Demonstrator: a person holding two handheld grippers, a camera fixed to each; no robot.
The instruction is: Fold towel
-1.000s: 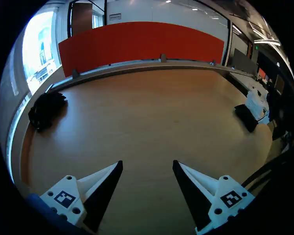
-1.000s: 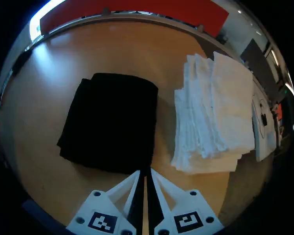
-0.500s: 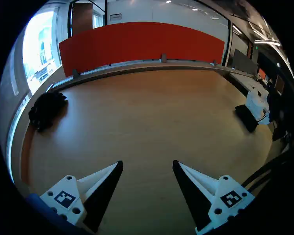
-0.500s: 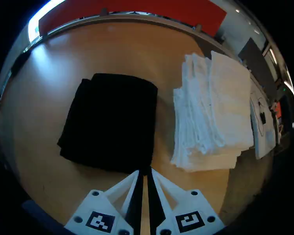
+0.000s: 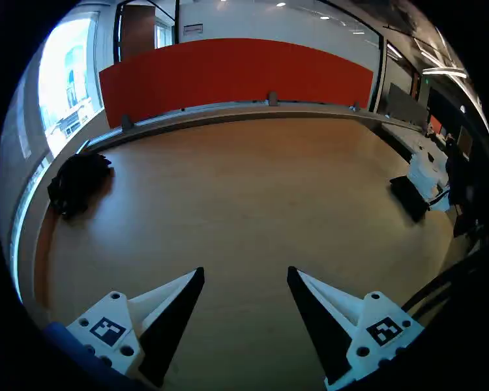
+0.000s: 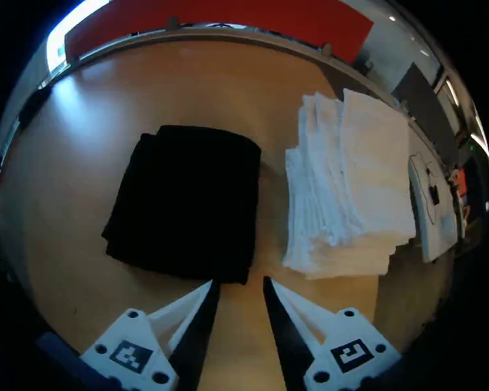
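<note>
The right gripper (image 6: pixel 241 282) hangs over a wooden table (image 6: pixel 68 163) with its two fingers a narrow gap apart and nothing between them. Their tips sit just at the near edge of the black towel (image 6: pixel 189 202), which lies flat on the table, folded into a thick rectangle. Just beside it, to the right in the right gripper view, is a stack of white towels (image 6: pixel 349 189), also folded, with its layered edges facing the black one; the two piles are close but not touching. Beyond the white stack, at the table's far right edge, lies a flat white object (image 6: pixel 433 208) (too small and warped to tell what it is). The left gripper (image 5: pixel 244 270) is well away from all this, with its fingers spread wide and empty over a bare stretch of the same table. In the left gripper view both piles show small at the far right of the table. A dark bag (image 5: pixel 78 182) slumps near the left edge, by a bright window (image 5: pixel 65 85). A red partition (image 5: pixel 238 68) runs along the far side of the table.
</note>
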